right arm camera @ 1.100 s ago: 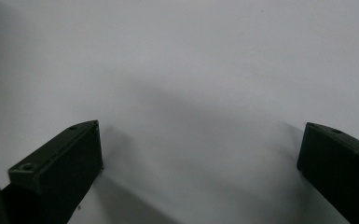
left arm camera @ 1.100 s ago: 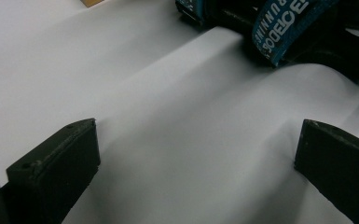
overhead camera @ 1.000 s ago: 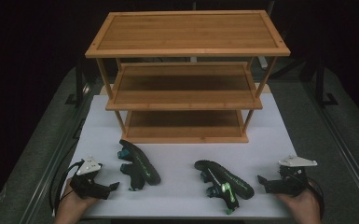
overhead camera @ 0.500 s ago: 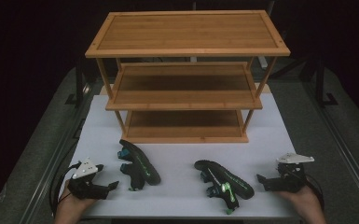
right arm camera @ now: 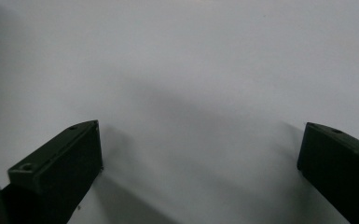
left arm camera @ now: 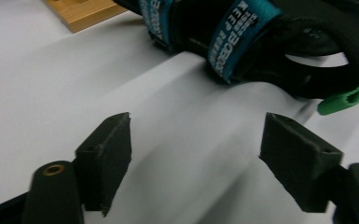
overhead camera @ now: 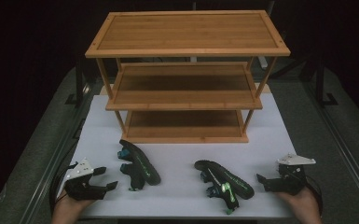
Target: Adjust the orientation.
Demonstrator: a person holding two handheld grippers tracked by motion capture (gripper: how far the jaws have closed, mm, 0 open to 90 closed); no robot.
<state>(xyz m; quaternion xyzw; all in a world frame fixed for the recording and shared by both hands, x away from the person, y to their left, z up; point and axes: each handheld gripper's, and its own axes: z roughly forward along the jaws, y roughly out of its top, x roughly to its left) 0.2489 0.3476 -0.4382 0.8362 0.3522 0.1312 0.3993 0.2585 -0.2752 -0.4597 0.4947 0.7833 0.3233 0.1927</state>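
At the mat's seven o'clock, the left gripper is narrowing, pinching nothing; closing early, it is risking nudging the left sandal away. The right gripper is sitting spread.

White block lettering printed on the teal straps of the black sandal in the left gripper view, upside down and partly cut off, with "KEEP" about the one legible word, the rest too blurred to read.
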